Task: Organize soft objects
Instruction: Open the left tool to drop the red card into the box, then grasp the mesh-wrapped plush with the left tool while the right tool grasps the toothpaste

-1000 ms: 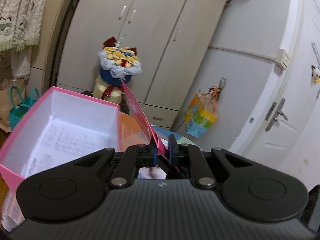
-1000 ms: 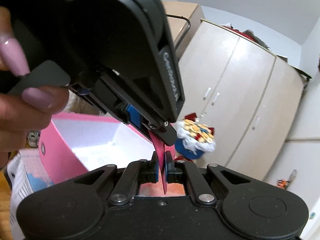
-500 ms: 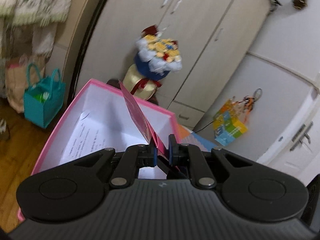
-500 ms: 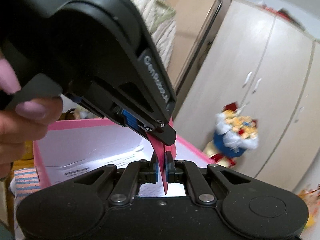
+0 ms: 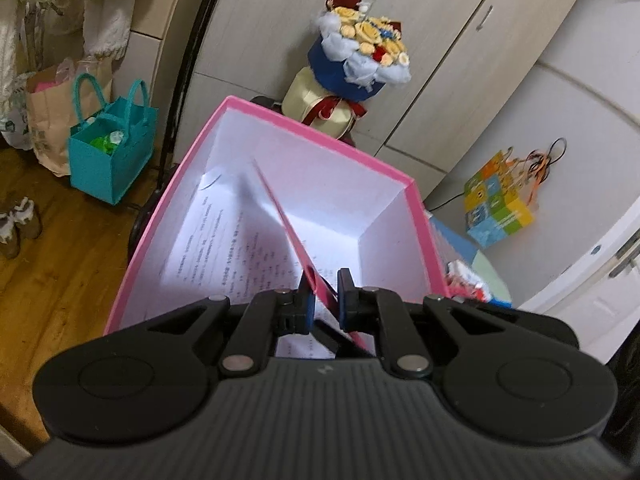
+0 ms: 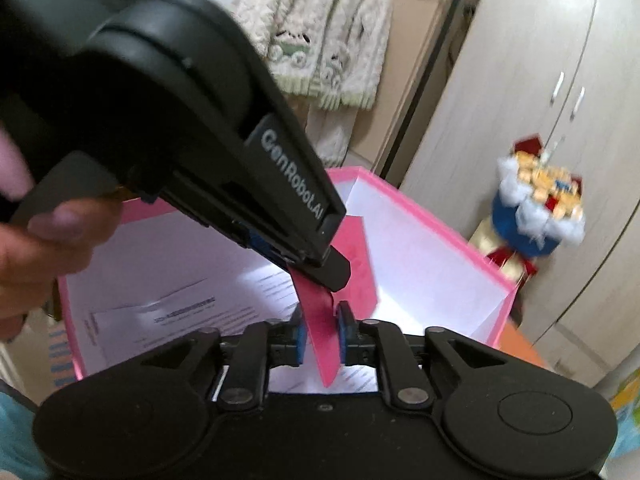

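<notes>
I hold a thin, flat magenta-pink sheet of stiff paper or card (image 6: 320,328) edge-up above the open pink cardboard box with the white lining (image 5: 416,216), and what matters now is how that sheet lies against my two tools. In the right wrist view its long axis runs from the lower centre of the frame up and slightly right, passing through the gap of my right gripper (image 6: 320,338) and on into my left gripper (image 6: 316,266), which reaches in from the upper left and clamps it just above. My right jaws have just been opening: the sheet stands between the blue pads (image 6: 301,340) with a visible gap on each side, so they no longer pinch it. In the left wrist view my left gripper (image 5: 322,294) looks pressed onto the near end, the sheet slanting away up and left over the printed white papers (image 5: 224,240) on the box floor. So the left alone carries it, I judge, and the box lies directly beneath and ahead; letting go there should drop it inside.
</notes>
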Demonstrator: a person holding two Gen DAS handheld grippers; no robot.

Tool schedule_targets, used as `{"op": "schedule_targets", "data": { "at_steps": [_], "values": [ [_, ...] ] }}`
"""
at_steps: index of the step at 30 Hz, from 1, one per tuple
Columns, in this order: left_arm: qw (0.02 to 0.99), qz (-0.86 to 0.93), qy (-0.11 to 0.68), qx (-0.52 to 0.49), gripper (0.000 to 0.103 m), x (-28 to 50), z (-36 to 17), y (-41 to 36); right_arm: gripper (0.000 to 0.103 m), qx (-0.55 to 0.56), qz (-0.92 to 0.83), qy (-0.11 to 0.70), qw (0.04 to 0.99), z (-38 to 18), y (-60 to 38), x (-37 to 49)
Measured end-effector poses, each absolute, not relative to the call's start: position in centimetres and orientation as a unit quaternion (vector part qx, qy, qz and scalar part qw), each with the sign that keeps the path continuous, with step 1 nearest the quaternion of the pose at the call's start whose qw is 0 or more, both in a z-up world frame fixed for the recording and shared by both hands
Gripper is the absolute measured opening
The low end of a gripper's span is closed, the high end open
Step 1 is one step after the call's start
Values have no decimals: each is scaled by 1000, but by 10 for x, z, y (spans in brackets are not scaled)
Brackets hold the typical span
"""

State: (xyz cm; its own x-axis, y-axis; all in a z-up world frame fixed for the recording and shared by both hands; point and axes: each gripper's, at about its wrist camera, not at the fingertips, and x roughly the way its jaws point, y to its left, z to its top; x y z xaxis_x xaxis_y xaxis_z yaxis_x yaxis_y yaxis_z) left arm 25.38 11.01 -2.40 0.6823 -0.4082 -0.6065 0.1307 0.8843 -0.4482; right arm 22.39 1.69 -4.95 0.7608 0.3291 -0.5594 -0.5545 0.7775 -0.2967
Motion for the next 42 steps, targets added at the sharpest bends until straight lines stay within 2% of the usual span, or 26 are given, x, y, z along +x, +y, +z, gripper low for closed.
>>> {"op": "schedule_targets", "data": {
  "at_steps": [2,3,4,7,8,13,24,30,31,32,33,35,42],
  "values": [
    [904,-131,370,-168,12,250,-24,109,51,-212,242,257,911,-48,16,221],
    [910,-120,367,-153,13,248,-22,106,56,-200,241,262,913,-47,13,223],
    [916,-107,361,-140,20,244,-20,106,61,-190,244,269,912,-45,11,222],
    [926,-94,347,-119,51,233,-11,108,63,-156,260,285,909,-41,4,222],
    [928,-94,342,-118,54,228,-7,110,64,-148,265,289,908,-40,1,222],
    [938,-92,318,-105,61,206,12,116,65,-134,272,292,907,-33,-3,202],
    [956,-103,270,-57,64,151,53,109,66,-130,267,276,914,-6,-11,161],
    [962,-132,238,-22,77,112,72,95,76,-129,271,268,916,14,-19,130],
    [962,-138,235,-17,80,107,73,92,80,-128,272,267,916,17,-21,125],
    [962,-140,233,-14,81,102,74,89,88,-127,272,265,916,20,-25,120],
    [963,-141,231,-12,81,97,75,87,91,-125,273,261,917,23,-30,113],
    [963,-153,220,-3,87,86,76,79,91,-125,272,257,919,28,-42,100],
    [959,-207,190,29,97,47,75,51,93,-114,254,252,927,34,-98,54]
  ]
}}
